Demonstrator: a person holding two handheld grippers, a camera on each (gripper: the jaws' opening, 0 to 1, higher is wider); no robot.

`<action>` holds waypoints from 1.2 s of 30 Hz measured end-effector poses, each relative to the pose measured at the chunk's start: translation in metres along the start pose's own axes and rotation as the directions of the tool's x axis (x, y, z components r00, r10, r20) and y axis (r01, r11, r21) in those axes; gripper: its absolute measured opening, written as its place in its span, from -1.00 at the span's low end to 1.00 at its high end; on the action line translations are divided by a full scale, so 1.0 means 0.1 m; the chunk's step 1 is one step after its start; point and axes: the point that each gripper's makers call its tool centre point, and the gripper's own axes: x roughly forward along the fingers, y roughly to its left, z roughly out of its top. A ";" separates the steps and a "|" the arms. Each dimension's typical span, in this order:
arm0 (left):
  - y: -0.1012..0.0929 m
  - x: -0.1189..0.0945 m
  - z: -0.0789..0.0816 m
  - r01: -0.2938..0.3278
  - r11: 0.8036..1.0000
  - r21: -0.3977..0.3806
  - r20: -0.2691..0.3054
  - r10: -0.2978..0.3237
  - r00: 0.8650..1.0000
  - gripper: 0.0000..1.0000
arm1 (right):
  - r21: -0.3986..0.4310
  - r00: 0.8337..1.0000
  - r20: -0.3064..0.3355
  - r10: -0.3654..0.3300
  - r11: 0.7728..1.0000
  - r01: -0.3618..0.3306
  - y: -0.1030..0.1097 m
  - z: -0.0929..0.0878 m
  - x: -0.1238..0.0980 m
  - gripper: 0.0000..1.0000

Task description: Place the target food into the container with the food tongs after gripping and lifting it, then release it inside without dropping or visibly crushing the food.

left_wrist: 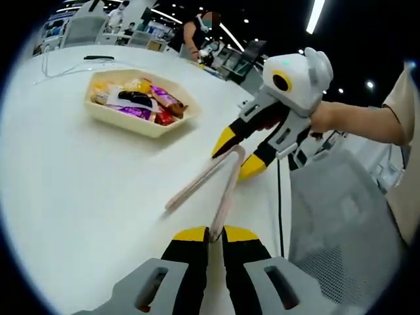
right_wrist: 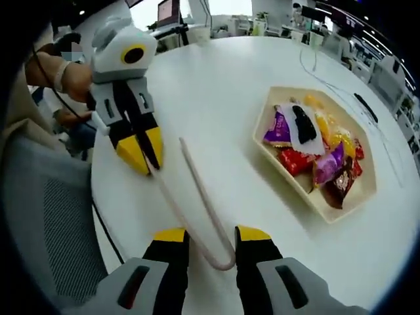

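Pink food tongs (left_wrist: 220,180) lie low over the white table (left_wrist: 85,190). My left gripper (left_wrist: 215,234) is shut on the tip of one tong arm; the other arm's tip rests free on the table. My right gripper (left_wrist: 239,155) has its jaws part closed around the tongs' bend, gripping it. In the right gripper view the bend of the tongs (right_wrist: 220,259) sits between my right gripper (right_wrist: 212,234) jaws, and the left gripper (right_wrist: 146,157) pinches the far arm tip. A cream tray (left_wrist: 134,123) (right_wrist: 282,176) holds several wrapped snacks (left_wrist: 141,98) (right_wrist: 315,151).
A grey mesh chair (left_wrist: 341,223) (right_wrist: 46,216) stands at the table's near edge. A person's forearm (left_wrist: 357,118) holds the right gripper. Cables (right_wrist: 315,62) and a black item (left_wrist: 98,58) lie behind the tray. People and desks are in the background.
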 end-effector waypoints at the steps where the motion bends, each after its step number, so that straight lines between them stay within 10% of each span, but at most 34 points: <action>1: 0.01 0.00 0.00 -0.001 1.000 0.000 0.000 0.001 1.000 -0.88 | 0.004 1.000 -0.003 -0.002 1.000 0.002 0.00 -0.01 0.00 -0.46; 36: -0.01 0.00 0.05 0.000 0.995 -0.098 -0.017 -0.002 1.000 -0.86 | 0.001 0.993 -0.067 -0.100 0.995 0.100 -0.06 -0.02 0.02 -0.41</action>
